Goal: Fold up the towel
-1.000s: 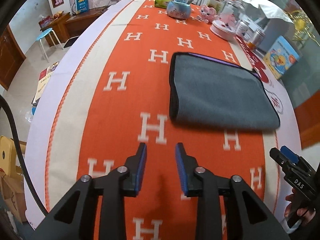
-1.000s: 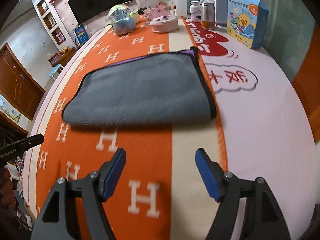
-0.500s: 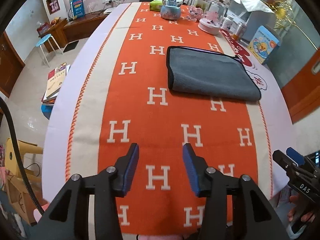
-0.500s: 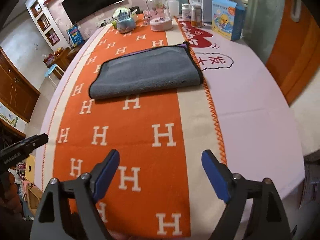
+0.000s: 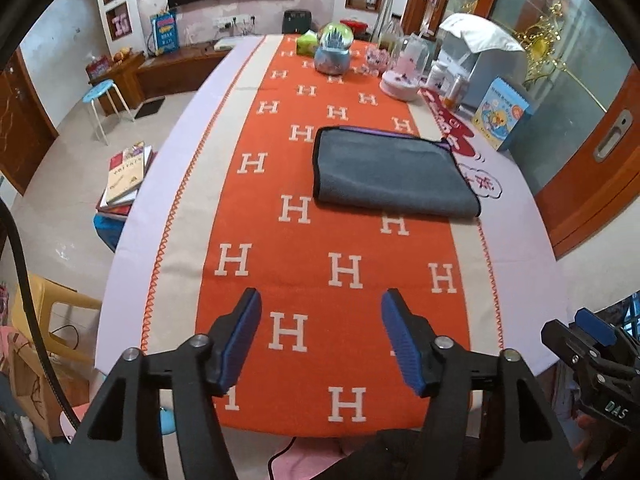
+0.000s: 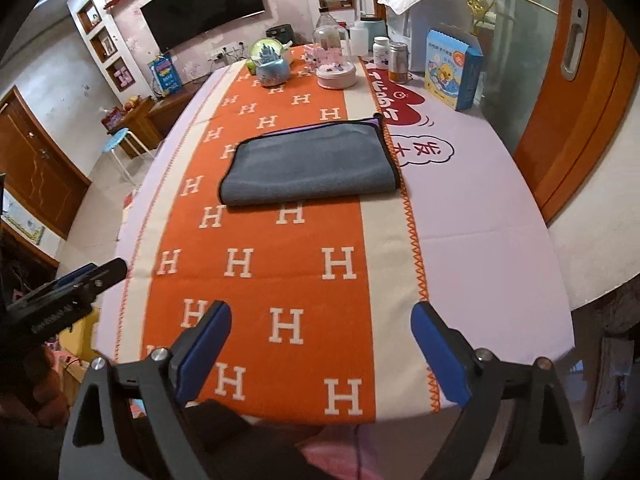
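Towel: the grey towel (image 5: 390, 172) lies folded flat on the orange H-patterned runner (image 5: 320, 272), toward its right side; you see a thin purple edge along its far side and dark piping around the border. From your right wrist view the towel (image 6: 310, 166) reaches across to the runner's cream strip.

Left gripper: your left gripper (image 5: 320, 338) hangs over the near end of the bench (image 5: 132, 264), well apart from the towel. Its blue-padded fingers (image 5: 242, 334) are spread wide with nothing between them but runner.

Right gripper: your right gripper (image 6: 320, 354) also sits at the near edge, well short of the towel. Its fingers (image 6: 436, 350) are released, parted wider than the left pair, and carry nothing.

Each other: in the left wrist view, the right gripper's black body (image 5: 596, 368) shows at the lower right, off the bench edge; in the right wrist view, the left gripper (image 6: 60, 296) shows at the lower left.

Far end of bench: a snow globe (image 5: 334, 50), a pink glass-domed ornament (image 5: 404, 70), bottles (image 6: 390, 60) and a blue carton with a duck on it (image 6: 452, 68) stand there, all clear of the towel.

Room: a blue stool (image 5: 100, 96) and a stack of books (image 5: 126, 176) sit on the floor to your left.
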{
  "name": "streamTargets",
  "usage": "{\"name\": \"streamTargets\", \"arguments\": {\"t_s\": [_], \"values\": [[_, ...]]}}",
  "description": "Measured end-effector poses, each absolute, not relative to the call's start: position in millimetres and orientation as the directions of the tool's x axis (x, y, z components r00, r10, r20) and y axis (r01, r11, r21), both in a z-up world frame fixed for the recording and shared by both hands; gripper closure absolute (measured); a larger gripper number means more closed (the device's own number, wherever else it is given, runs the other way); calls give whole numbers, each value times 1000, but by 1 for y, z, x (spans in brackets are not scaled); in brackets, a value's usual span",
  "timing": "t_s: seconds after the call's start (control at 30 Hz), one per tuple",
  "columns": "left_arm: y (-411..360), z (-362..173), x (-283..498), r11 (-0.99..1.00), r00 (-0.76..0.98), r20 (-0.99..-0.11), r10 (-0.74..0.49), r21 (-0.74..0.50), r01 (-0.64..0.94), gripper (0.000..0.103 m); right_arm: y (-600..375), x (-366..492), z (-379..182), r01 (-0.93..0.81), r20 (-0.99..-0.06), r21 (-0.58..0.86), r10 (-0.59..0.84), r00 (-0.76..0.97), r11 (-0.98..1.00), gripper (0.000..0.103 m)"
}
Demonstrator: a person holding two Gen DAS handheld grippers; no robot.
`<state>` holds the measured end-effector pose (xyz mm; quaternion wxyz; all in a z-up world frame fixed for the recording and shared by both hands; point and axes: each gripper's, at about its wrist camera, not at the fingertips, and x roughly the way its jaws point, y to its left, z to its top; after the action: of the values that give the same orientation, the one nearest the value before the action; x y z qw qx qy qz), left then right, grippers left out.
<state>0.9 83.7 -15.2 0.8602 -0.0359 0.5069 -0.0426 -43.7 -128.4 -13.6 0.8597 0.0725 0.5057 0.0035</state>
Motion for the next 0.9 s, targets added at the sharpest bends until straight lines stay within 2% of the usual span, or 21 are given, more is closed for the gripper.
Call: {"name": "streamTargets", "arguments": {"t_s": [0.17,0.3,0.4,0.57,0.6,0.9], "values": [[69,-1,-13,997,511,-856,-79,-72,34,34,-129,-53,2,29,-845,117,84,527,993,8],[65,5,-20,998,533,-844,-69,-66,25,20,-129,-60,6,28,-829,100,68,556,995,8],[67,7,-23,995,544,-834,-93,-93,27,18,-129,-64,6,34,-818,89,54,572,995,0],[72,11,-27,997,571,-818,-62,-73,3,6,-128,-62,5,38,-807,108,65,587,993,0],[72,11,-27,998,576,-815,-57,-70,0,1,-128,-61,4,42,-809,102,58,585,994,0],[68,19,-26,999,612,-790,-34,-36,9,1,-122,-56,2,28,-814,96,63,577,995,0]]}}
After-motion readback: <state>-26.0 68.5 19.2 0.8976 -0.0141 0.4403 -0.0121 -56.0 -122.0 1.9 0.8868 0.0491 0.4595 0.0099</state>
